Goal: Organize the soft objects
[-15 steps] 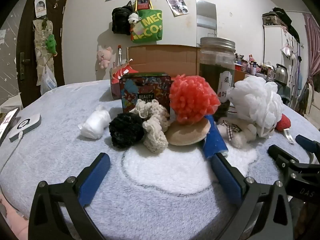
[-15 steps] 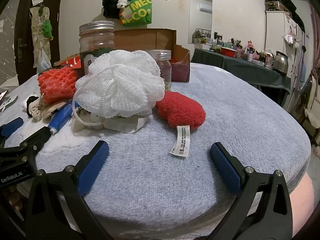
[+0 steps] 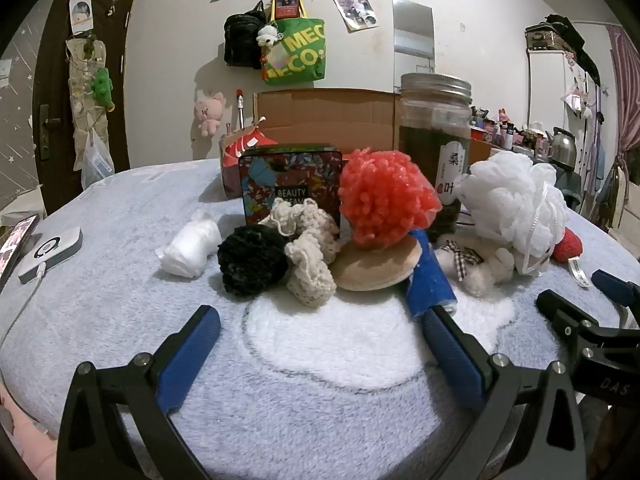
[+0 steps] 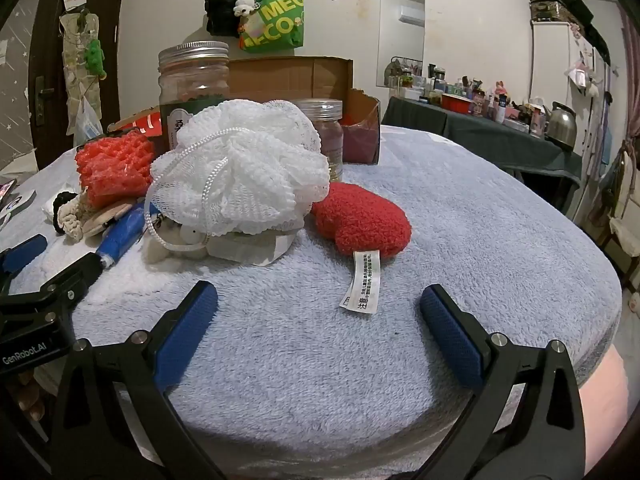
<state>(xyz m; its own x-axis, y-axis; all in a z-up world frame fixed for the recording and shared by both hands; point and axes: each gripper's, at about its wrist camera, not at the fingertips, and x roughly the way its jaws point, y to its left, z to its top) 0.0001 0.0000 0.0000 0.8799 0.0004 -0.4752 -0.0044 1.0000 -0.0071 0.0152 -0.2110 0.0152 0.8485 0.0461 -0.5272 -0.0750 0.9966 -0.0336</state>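
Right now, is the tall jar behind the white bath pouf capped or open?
Capped. The tall jar stands upright with a silver screw lid seated on top, behind the white bath pouf.

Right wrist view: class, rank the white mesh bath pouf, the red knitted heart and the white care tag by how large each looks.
1. white mesh bath pouf
2. red knitted heart
3. white care tag, smallest though nearest the camera

A big glass jar (image 3: pixel 435 148) stands by a cardboard box (image 3: pixel 328 116). A colorful tin (image 3: pixel 290 182) stands in front. A green bag (image 3: pixel 298 54) hangs on the wall.
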